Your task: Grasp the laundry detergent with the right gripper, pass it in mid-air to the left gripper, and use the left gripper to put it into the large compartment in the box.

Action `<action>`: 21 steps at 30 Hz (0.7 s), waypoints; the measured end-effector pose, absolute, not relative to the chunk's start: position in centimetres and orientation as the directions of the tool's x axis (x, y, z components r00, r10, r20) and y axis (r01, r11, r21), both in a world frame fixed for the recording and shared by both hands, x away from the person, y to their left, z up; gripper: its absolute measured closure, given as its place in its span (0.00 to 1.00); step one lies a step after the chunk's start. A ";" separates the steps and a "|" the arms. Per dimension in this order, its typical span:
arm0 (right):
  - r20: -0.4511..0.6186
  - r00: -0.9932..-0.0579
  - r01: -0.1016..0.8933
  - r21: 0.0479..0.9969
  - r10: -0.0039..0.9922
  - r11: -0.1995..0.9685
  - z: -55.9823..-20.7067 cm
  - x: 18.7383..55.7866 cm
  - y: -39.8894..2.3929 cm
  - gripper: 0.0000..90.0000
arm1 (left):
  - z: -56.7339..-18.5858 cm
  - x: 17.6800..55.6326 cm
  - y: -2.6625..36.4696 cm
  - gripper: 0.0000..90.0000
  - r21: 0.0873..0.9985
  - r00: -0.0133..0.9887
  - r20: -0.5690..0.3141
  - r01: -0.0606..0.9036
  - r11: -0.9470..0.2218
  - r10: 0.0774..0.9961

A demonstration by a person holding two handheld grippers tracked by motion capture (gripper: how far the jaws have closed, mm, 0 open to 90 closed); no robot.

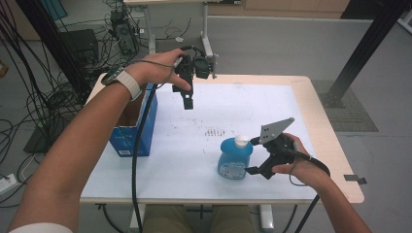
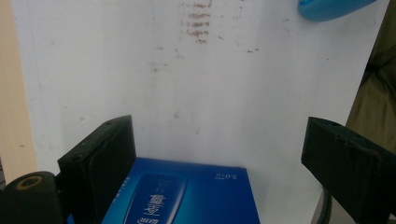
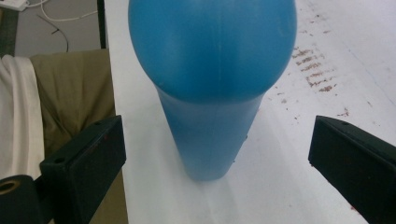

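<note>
Round blue plastic bottle [image 1: 235,159] upright on white desk [image 1: 194,160], at 9 o'clock of right tongs [image 1: 253,156], gaping wide, nearer; left tongs [image 1: 188,102] wide, empty, over blue carton [image 1: 133,131].

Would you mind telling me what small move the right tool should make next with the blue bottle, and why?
Probably ease the right tool forward until its jaws flank the blue bottle, then close. Its jaws stand open, wider than the bottle and short of it, with no contact showing. The bottle stands upright on the white table, centred between the jaws. The left tool hangs open above the blue box.
</note>
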State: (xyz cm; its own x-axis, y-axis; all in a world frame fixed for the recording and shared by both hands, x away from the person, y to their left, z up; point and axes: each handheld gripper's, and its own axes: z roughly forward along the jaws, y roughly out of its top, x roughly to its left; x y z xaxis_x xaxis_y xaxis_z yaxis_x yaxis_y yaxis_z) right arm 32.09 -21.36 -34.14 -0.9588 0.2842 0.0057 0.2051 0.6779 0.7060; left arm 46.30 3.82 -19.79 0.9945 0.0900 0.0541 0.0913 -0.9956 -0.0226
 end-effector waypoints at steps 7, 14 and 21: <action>0.004 -0.959 0.198 0.722 0.283 0.663 -34.5 32.0 -21.4 0.05 | -19.8 46.3 3.8 0.12 -0.023 0.994 0.055 0.092 -0.995 0.091; 0.008 -0.958 0.202 0.727 0.286 0.656 -34.6 32.0 -21.5 0.05 | -19.8 46.3 3.7 0.12 -0.023 0.995 0.054 0.091 -0.996 0.090; 0.010 -0.957 0.206 0.730 0.291 0.652 -34.7 32.0 -21.5 0.05 | -19.9 46.3 3.7 0.12 -0.023 0.994 0.053 0.092 -0.995 0.091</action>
